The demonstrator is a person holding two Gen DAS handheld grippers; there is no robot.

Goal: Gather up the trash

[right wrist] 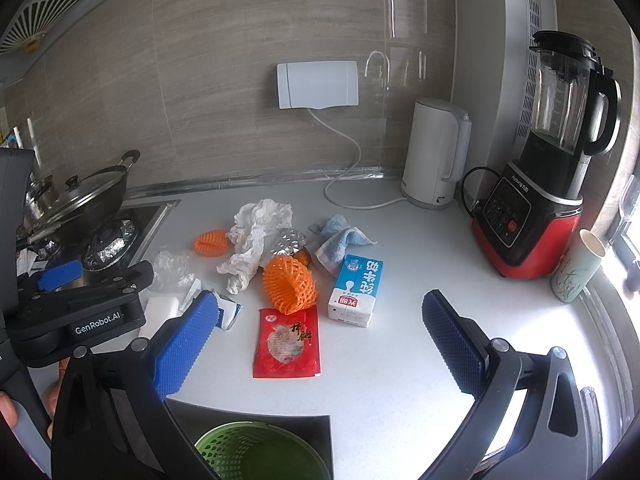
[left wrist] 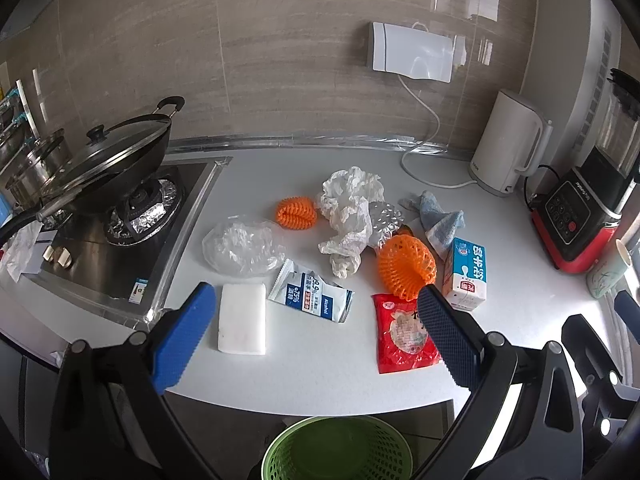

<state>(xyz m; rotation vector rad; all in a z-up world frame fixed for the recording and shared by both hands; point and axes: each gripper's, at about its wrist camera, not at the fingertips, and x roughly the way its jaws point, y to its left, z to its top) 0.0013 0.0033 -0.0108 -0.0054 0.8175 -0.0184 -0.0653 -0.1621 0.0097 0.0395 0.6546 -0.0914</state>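
Left gripper: fingers spread wide, nothing between them, hovering over the near part of the counter; blue pads frame the sponge and wipe packet.
Right gripper: fingers spread wide, empty, held above the red packet and carton.
Green basket: below the counter edge, nearest the cameras, seen in both views.
Counter: white; the trash lies in a loose cluster at its middle.
Red snack packet: flat, long axis running away from the camera, printed top toward the wall.
Milk carton: lying on its side just right of the red packet, long axis also running toward the wall.
Orange foam net: touching the red packet's far end, open mouth facing left.
Second orange net: left of the crumpled white paper.
Left view only: white sponge, long axis toward the wall; alcohol wipe packet, slanted; clear plastic bag shown whole.
Right view only: blender jug in full; paper cup; the left gripper's body and a hand holding it.
Both views: kettle, blue cloth, lidded wok.
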